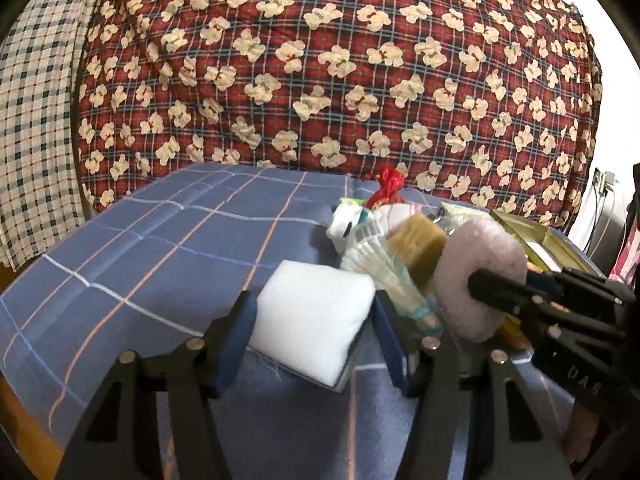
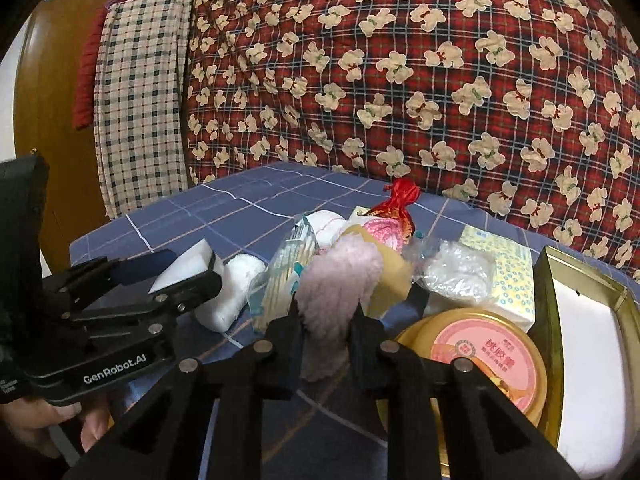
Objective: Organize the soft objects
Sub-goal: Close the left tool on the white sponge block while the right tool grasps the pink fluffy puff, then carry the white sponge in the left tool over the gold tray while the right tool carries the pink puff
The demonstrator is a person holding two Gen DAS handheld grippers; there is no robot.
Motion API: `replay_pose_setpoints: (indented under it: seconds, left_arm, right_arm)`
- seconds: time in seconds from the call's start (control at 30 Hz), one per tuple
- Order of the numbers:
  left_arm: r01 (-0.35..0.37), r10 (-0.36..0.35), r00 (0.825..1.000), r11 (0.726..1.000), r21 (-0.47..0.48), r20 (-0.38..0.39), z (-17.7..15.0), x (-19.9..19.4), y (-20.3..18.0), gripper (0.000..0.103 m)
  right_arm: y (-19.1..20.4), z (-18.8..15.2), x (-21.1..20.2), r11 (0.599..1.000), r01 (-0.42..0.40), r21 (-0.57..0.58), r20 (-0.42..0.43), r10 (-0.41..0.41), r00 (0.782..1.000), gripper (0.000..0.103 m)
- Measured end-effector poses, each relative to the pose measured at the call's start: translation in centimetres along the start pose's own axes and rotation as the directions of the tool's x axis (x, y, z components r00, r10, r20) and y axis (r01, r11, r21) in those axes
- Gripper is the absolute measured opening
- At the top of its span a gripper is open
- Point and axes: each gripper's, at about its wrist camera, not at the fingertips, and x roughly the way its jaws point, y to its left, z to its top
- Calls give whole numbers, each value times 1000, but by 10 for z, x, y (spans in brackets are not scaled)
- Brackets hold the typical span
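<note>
A white foam block (image 1: 312, 320) sits between the blue pads of my left gripper (image 1: 312, 308), and both pads press its sides. From the right wrist view the same left gripper (image 2: 192, 268) holds the foam block (image 2: 186, 266) just over the blue checked cloth (image 2: 248, 208). My right gripper (image 2: 327, 308) is shut on a fluffy pale pink puff (image 2: 336, 280). In the left wrist view the right gripper (image 1: 504, 284) pinches that pink puff (image 1: 480, 264) beside the foam block.
A pile lies behind: a cotton swab pack (image 2: 288, 276), a tan sponge (image 2: 394, 280), a white towel roll (image 2: 236, 292), a red pouch (image 2: 400, 200), a tissue pack (image 2: 512, 276). A gold tin with a pink lid (image 2: 480, 364) and a gold box (image 2: 548, 280) stand right. A bear-print quilt (image 1: 320, 60) rises behind.
</note>
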Motion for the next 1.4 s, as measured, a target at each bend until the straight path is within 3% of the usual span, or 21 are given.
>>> replay_pose_setpoints:
  seconds: [0.17,0.27,0.73,1.4]
  left_arm:
    - [1,-1,1000,1000,12,18,9,0,-3,56]
    - [-1,1,1000,1000,3,15,9,1,0,55]
    - [3,-1,997,999,-34,79,20,2,-2,55]
    - [-31,27,994,999,39,105,36,11,-55,55]
  right_arm:
    - [-3,3,-6,1000,0,-5,34,0,999,20]
    - [-1,5,-13,997,60,-54,91,-55,994,20]
    - [-26,6,-17,998,64,-11,149,-62,987,20]
    - [-45,7,-23,997,77,25,193,-80,978,20]
